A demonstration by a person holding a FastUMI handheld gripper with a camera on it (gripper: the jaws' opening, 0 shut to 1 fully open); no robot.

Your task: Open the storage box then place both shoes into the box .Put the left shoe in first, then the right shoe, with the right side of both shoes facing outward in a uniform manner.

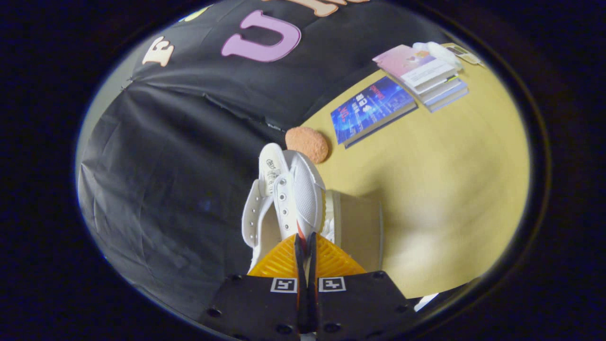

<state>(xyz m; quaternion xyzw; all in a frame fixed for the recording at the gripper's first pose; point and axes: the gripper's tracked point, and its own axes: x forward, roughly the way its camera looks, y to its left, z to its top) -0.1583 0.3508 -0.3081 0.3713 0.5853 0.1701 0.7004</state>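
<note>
Light is falling from above onto the yellow desk (450,189), leaving it bright, while the cloth wall at the left is sitting dim. The white shoe (298,189) is casting a soft shadow toward lower right. Fisheye bending is curving the books (426,76) at upper right; focus is holding fairly sharp centrally.

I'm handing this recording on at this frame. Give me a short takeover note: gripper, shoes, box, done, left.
Gripper: fingers nearly closed, pinching the white shoe, which hangs just ahead of them, toe pointing away.
Beside it, a tan box-like thing on the yellow table; whether it is the storage box, I can't tell.
Beyond: orange ball, books.
Done: one shoe picked up.
Left: place it, then the other shoe.
</note>
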